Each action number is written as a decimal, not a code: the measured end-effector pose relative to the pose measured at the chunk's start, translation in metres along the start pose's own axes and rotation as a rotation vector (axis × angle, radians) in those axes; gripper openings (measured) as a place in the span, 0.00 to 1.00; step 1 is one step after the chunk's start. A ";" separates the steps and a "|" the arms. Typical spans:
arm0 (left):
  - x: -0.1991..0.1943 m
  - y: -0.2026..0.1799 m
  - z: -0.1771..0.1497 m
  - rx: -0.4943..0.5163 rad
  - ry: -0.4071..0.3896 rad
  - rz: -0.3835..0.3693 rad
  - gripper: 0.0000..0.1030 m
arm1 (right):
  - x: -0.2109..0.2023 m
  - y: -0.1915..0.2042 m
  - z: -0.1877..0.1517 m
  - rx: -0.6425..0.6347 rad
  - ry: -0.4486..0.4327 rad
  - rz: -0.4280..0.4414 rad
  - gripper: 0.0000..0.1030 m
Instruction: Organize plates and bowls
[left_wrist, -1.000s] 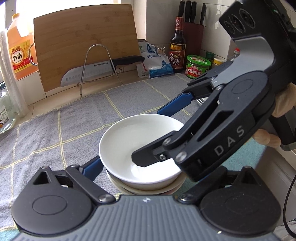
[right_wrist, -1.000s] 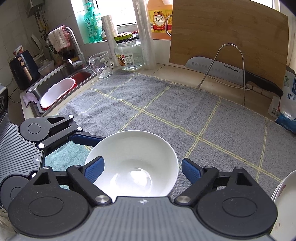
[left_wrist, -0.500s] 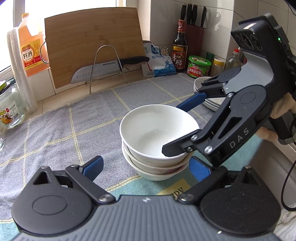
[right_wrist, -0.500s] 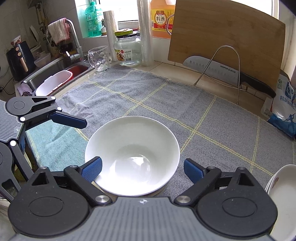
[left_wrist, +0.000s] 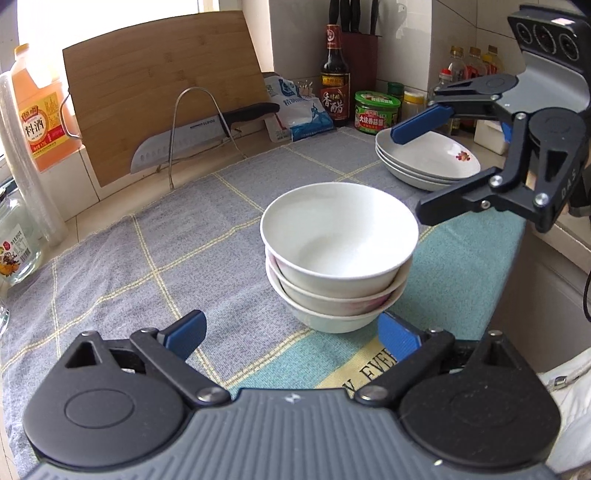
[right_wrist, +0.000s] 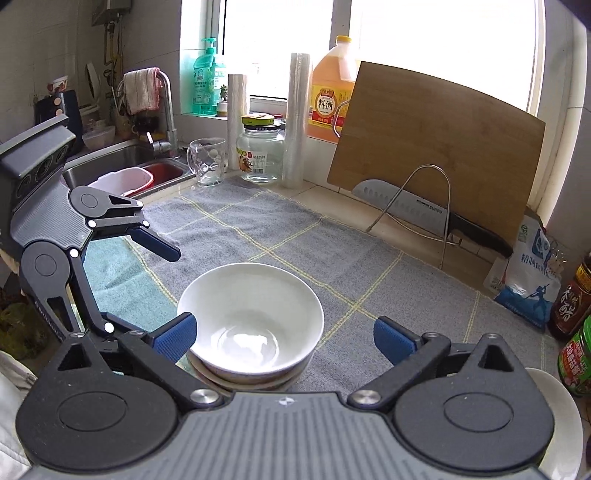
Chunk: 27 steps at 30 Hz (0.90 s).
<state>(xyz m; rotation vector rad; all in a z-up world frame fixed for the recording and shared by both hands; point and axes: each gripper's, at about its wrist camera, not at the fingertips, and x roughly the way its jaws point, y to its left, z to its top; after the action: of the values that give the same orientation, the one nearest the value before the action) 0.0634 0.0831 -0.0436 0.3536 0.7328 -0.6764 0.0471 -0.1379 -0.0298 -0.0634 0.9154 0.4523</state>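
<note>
Bowls (left_wrist: 338, 258), three nested in one stack, stand on the grey towel (left_wrist: 155, 258) just ahead of the left gripper (left_wrist: 291, 332), whose jaws are wide and hold nothing. Beyond the stack hangs the right gripper (left_wrist: 421, 166), also wide and empty. Farther back lies the pile of plates (left_wrist: 428, 162). I judge both tools should stay clear of the rim, so the stack does not tip.
</note>
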 end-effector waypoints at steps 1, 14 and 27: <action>0.003 0.002 -0.001 -0.006 0.011 -0.017 0.96 | 0.000 0.000 -0.004 0.000 0.011 0.001 1.00; 0.038 0.010 -0.010 -0.013 0.158 -0.112 0.96 | 0.025 0.008 -0.032 -0.013 0.160 0.007 1.00; 0.051 0.009 -0.004 0.133 0.094 -0.105 0.96 | 0.057 0.005 -0.040 -0.035 0.208 0.083 1.00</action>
<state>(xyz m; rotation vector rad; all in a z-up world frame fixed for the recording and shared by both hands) 0.0952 0.0700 -0.0822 0.4736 0.8018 -0.8145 0.0445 -0.1227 -0.0983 -0.1057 1.1176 0.5461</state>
